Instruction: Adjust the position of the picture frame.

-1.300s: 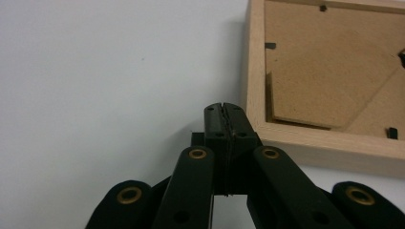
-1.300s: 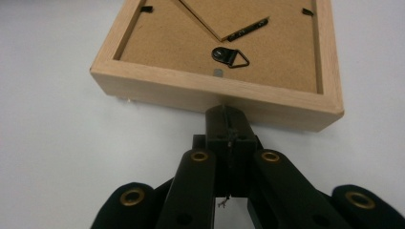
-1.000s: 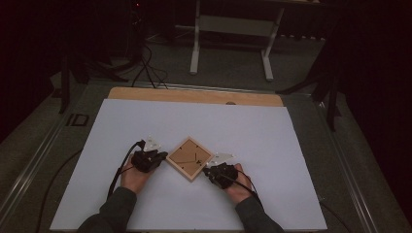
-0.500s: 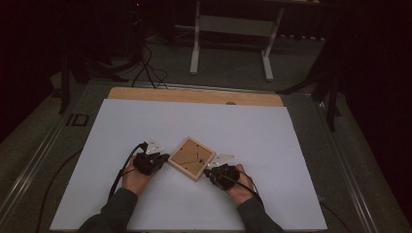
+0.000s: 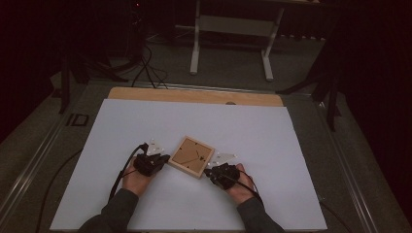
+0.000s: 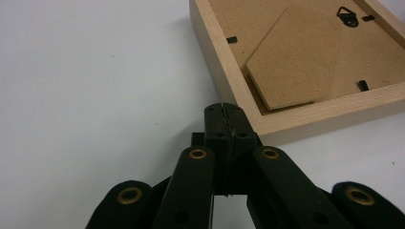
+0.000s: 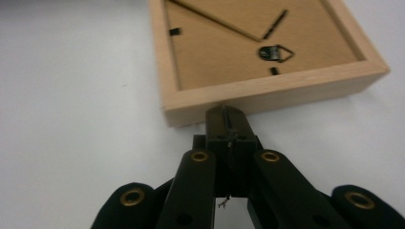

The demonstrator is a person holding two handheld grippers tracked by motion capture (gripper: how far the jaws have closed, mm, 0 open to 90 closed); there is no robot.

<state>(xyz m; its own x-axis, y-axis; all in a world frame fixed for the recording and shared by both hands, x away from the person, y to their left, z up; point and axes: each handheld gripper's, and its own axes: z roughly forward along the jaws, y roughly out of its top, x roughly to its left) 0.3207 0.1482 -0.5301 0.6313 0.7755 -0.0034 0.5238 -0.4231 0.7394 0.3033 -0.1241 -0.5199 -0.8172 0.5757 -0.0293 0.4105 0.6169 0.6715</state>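
We saw a wooden picture frame (image 5: 191, 156) lying face down on the white sheet (image 5: 272, 145) that covered the bench, turned so that its corners pointed like a diamond in the high view. Its brown backing board faced up, with a black hanging hook (image 7: 275, 53) and small black retaining tabs (image 6: 363, 85) on it. In the left gripper view a loose panel of hardboard (image 6: 305, 62) lay slanted inside the frame's recess.

The left claw (image 5: 164, 158) sat at the frame's left corner. In the left gripper view its jaws were pressed together with nothing between them, and the closed tip (image 6: 223, 114) lay against the frame's outer edge near that corner.

The right claw (image 5: 210, 172) sat at the frame's lower right side. Its jaws were likewise closed on nothing, and in the right gripper view the joined tip (image 7: 225, 118) met the frame's pale wooden side near one corner.

Both hands rested on the sheet just beside the frame, the left hand (image 5: 136, 178) on its left and the right hand (image 5: 241, 187) to its lower right, with dark sleeves behind them. A black cable (image 5: 124, 167) trailed back from the left claw, away from the frame. Beyond the frame, a strip of bare wooden bench (image 5: 194, 95) showed past the sheet's far edge.
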